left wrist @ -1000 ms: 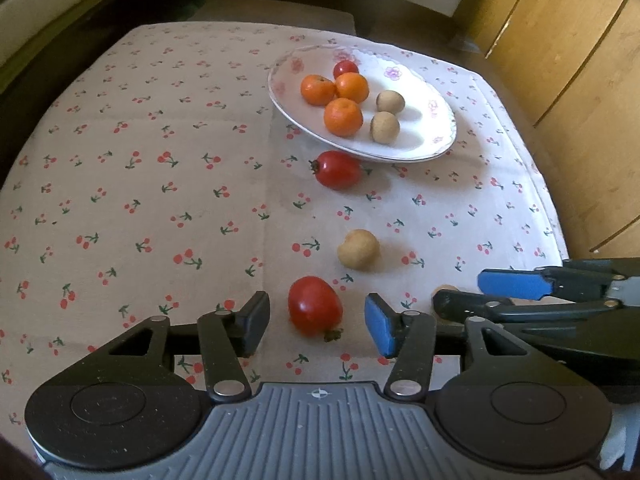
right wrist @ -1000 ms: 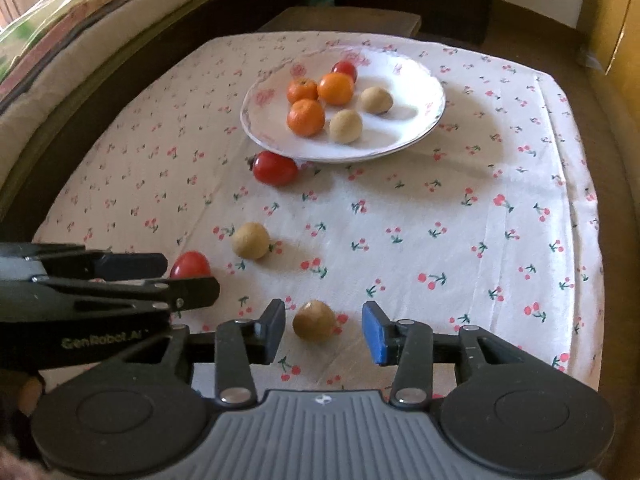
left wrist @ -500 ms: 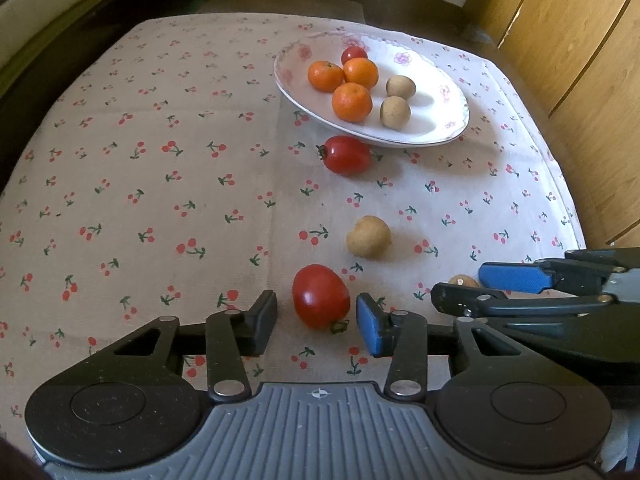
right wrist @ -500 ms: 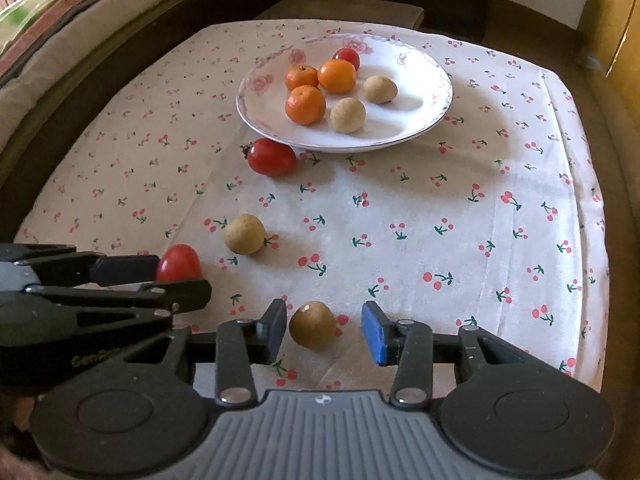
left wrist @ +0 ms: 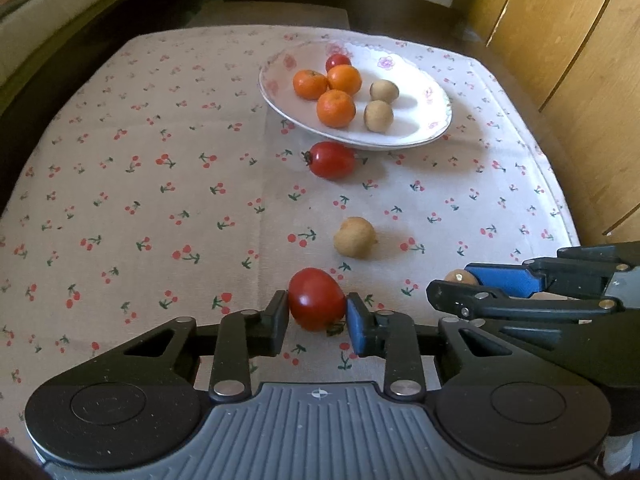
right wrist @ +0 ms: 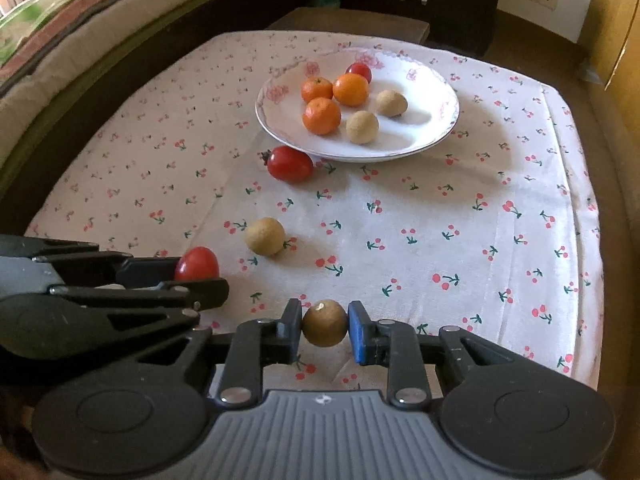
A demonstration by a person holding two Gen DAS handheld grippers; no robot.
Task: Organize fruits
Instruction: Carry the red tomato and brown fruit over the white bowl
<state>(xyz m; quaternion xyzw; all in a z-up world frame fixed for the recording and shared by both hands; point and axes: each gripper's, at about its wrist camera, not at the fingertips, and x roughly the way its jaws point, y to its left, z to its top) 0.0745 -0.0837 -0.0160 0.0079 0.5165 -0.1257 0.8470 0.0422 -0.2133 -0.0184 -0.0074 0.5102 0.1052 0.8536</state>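
Both jaws just closed: left gripper clamps tomato, right gripper clamps longan. Next: carry both to plate.

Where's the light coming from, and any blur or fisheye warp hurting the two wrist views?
Left wrist view: the plate and the tan fruit throw shadows rightward, so light enters from the left; straight cabinet lines bow at the edge. Right wrist view: same shadow direction under the plate; corners vignetted dark; tomato and held brown fruit stay sharp, no motion blur.
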